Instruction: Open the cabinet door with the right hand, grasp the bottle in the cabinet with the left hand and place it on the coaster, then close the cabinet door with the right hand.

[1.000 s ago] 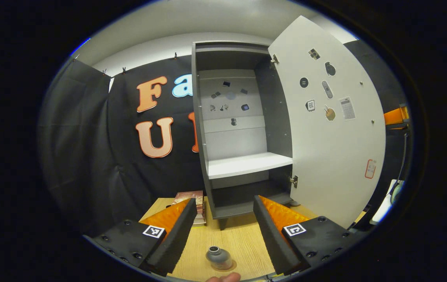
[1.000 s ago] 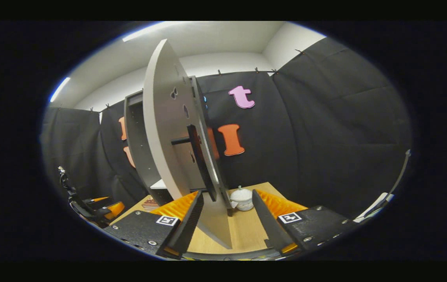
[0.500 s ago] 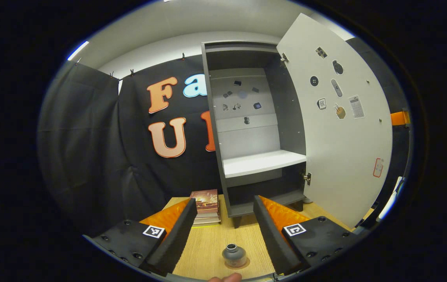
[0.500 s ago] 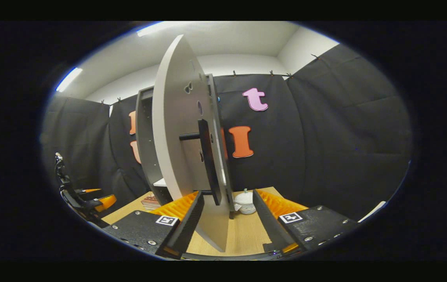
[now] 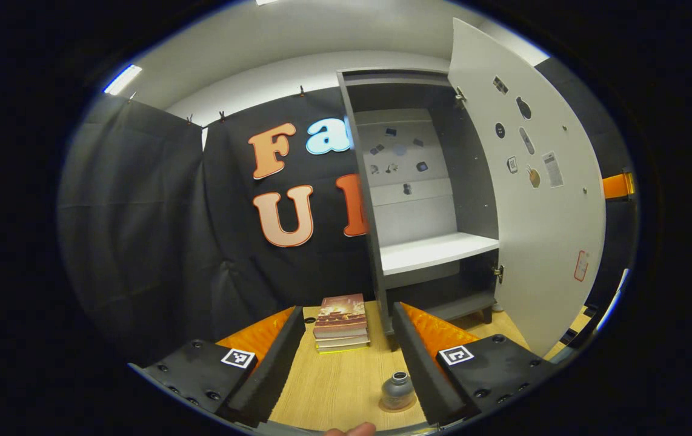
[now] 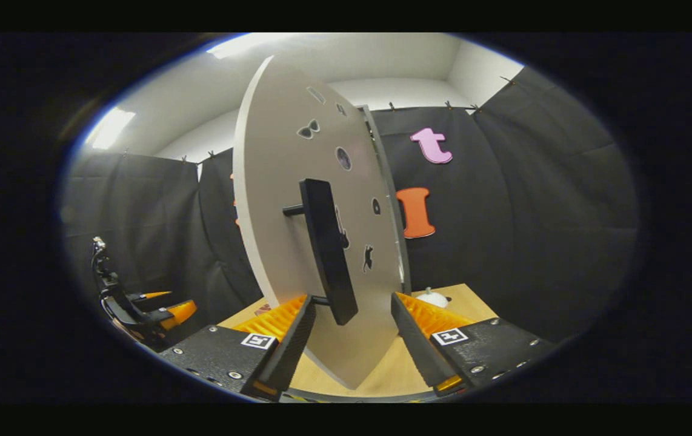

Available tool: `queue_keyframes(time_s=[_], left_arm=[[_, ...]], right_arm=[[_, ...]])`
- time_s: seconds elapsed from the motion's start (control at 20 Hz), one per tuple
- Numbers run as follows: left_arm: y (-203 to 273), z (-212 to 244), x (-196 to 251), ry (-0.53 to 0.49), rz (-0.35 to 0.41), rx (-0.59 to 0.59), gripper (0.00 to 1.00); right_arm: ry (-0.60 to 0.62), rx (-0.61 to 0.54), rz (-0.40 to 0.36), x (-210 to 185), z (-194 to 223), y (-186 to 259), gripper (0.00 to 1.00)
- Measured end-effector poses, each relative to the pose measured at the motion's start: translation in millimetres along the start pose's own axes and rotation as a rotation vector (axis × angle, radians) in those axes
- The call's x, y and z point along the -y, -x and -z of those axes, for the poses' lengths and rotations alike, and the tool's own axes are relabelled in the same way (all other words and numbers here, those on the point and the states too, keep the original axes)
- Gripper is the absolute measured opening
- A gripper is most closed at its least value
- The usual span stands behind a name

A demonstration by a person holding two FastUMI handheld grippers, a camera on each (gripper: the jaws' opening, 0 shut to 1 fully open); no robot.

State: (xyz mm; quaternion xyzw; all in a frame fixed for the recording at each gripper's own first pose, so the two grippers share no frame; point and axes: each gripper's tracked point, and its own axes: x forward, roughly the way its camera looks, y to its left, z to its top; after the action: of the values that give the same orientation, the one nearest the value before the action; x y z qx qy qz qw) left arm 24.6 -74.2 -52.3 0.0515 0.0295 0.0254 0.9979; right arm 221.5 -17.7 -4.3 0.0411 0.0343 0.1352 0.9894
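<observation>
Left gripper view: cabinet [image 5: 419, 200] at one o'clock, door [image 5: 540, 200] swung wide; books [image 5: 341, 315] on table [image 5: 334, 387]; bottle [image 5: 398, 392] on coaster [image 5: 389, 409] at six; left gripper [image 5: 346, 357] spread, empty. Right gripper view: right gripper [image 6: 349, 336] spread beneath door handle [image 6: 328, 251].
</observation>
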Motion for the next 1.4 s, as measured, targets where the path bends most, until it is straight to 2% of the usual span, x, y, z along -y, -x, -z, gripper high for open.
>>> queue_keyframes(time_s=[0.15, 0.2, 0.25, 0.3, 0.4, 0.45, 0.5, 0.65, 1.1, 1.4], left_arm=[[-6, 6, -22, 0.006, -0.017, -0.009, 0.95], [-10, 10, -27, 0.008, -0.021, -0.014, 0.95], [-13, 12, -29, 0.015, -0.019, -0.016, 0.94], [-17, 15, -31, 0.021, -0.015, -0.021, 0.95], [-25, 14, -37, 0.024, -0.006, -0.014, 0.96], [-29, 14, -40, 0.021, -0.005, -0.011, 0.95], [-34, 15, -44, 0.021, -0.005, -0.009, 0.95], [-47, 18, -58, 0.033, -0.009, -0.011, 0.94], [-77, 19, -80, 0.064, 0.018, 0.017, 0.95], [-111, 45, -92, 0.081, 0.036, -0.019, 0.96]], right_arm=[[0.007, 0.008, -0.021, -21, 2, -15, 0.8], [0.007, 0.006, -0.027, -27, 3, -21, 0.88], [0.01, 0.001, -0.033, -34, 4, -27, 0.88], [0.015, -0.003, -0.036, -40, 3, -34, 0.81], [0.025, -0.01, -0.04, -53, 5, -47, 0.89], [0.036, -0.012, -0.036, -61, 5, -54, 0.83], [0.051, -0.006, -0.03, -66, 5, -63, 0.92], [0.087, -0.005, -0.043, -95, 6, -89, 0.94], [0.07, 0.009, -0.061, -153, 20, -195, 0.94], [0.105, 0.028, -0.037, -182, 16, -261, 0.94]])
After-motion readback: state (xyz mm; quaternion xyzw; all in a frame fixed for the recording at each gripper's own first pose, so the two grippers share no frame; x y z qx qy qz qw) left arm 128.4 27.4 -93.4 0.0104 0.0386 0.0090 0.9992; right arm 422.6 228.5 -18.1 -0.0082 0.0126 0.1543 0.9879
